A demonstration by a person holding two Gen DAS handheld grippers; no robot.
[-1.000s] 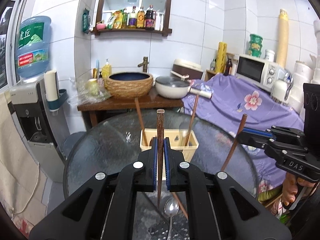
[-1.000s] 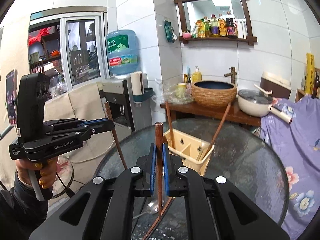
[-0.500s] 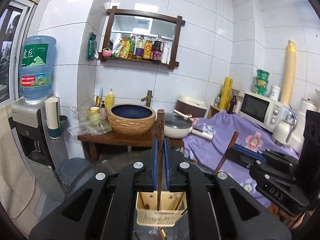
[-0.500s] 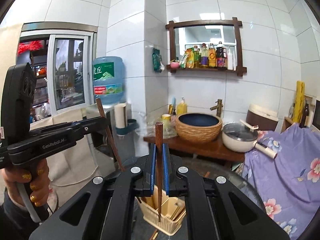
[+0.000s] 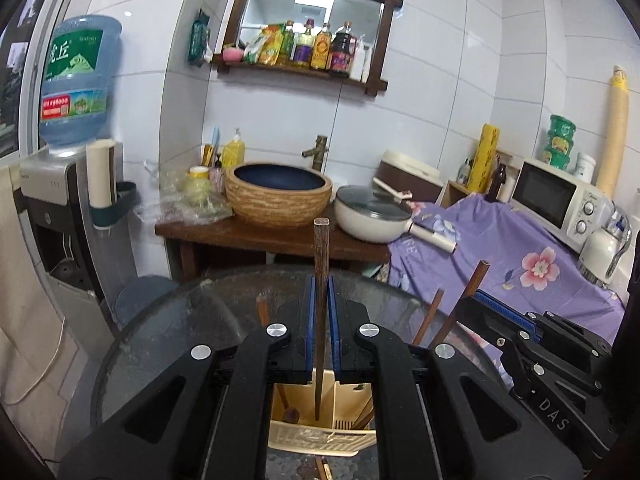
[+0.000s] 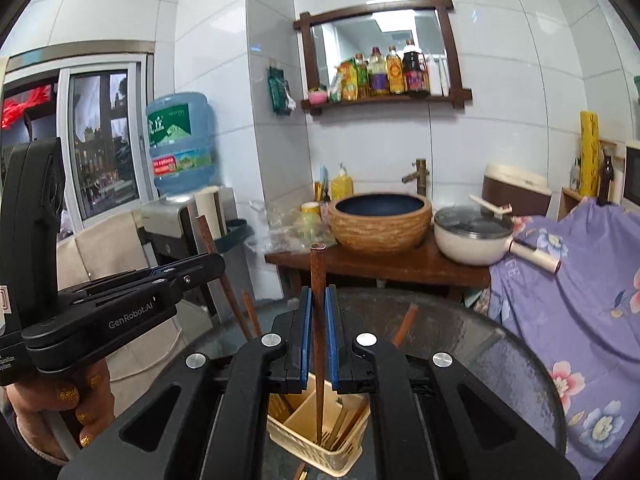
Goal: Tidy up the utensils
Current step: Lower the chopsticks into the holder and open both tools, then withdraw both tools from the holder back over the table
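Glass round table (image 5: 168, 344); white-tiled wall (image 5: 440, 80) behind.

Both wrist views look forward and slightly down along their own fingers, close above the caddy (image 5: 320, 438) on the glass bench (image 5: 180, 320). Each faces the tiled wall, sharing the basin (image 6: 380, 220), mirror shelf (image 6: 384, 100) and the other hand-held gripper at its edge.

Utensil holder (image 5: 320, 438) mostly hidden behind jaws; its contents indistinct.
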